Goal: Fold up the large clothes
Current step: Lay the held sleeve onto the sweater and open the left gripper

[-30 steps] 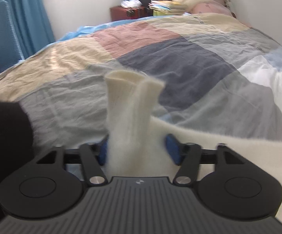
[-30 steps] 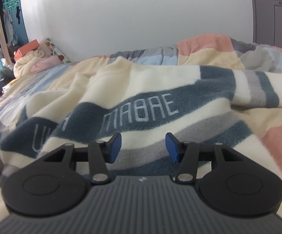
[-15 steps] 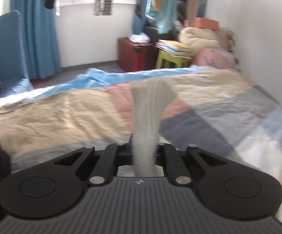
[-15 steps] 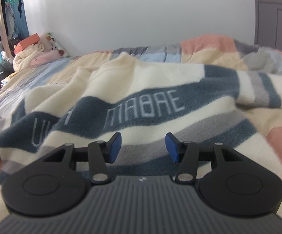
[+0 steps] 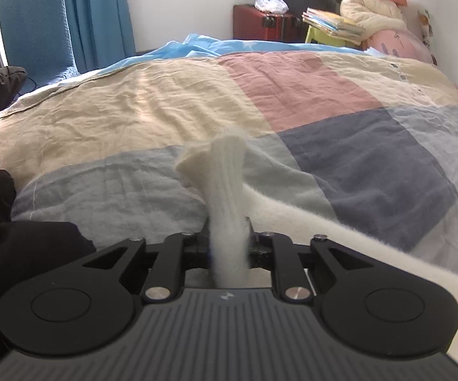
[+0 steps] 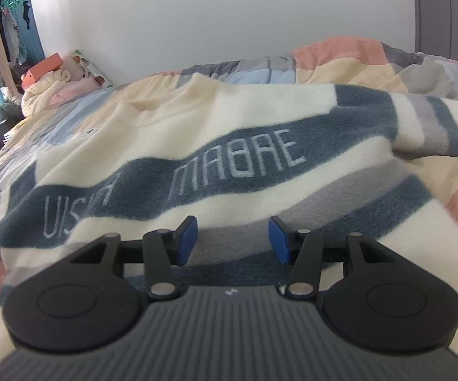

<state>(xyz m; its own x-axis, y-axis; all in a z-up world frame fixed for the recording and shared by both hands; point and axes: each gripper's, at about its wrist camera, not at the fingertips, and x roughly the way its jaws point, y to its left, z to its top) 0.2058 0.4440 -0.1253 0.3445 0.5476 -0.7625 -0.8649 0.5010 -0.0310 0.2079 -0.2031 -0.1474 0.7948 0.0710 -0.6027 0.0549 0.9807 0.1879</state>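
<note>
While the left tool [image 5: 229, 247] was clamped tight on a cream ribbed cuff [image 5: 225, 174] that stood up from between its fingers, the rest of the sleeve [image 5: 340, 231] trailed away to the right over the patchwork bed [image 5: 165, 104]. Over the sweater [image 6: 229, 158], spread flat on the bed with its lettered dark band, the right tool [image 6: 232, 238] hung wide open, gripping nothing.

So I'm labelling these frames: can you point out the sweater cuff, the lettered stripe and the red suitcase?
sweater cuff [image 5: 219, 158], left wrist view, on the ribbed end above the shut tongs.
lettered stripe [image 6: 245, 162], right wrist view, on the dark band at the letters.
red suitcase [image 5: 260, 25], left wrist view, on its front face.
</note>
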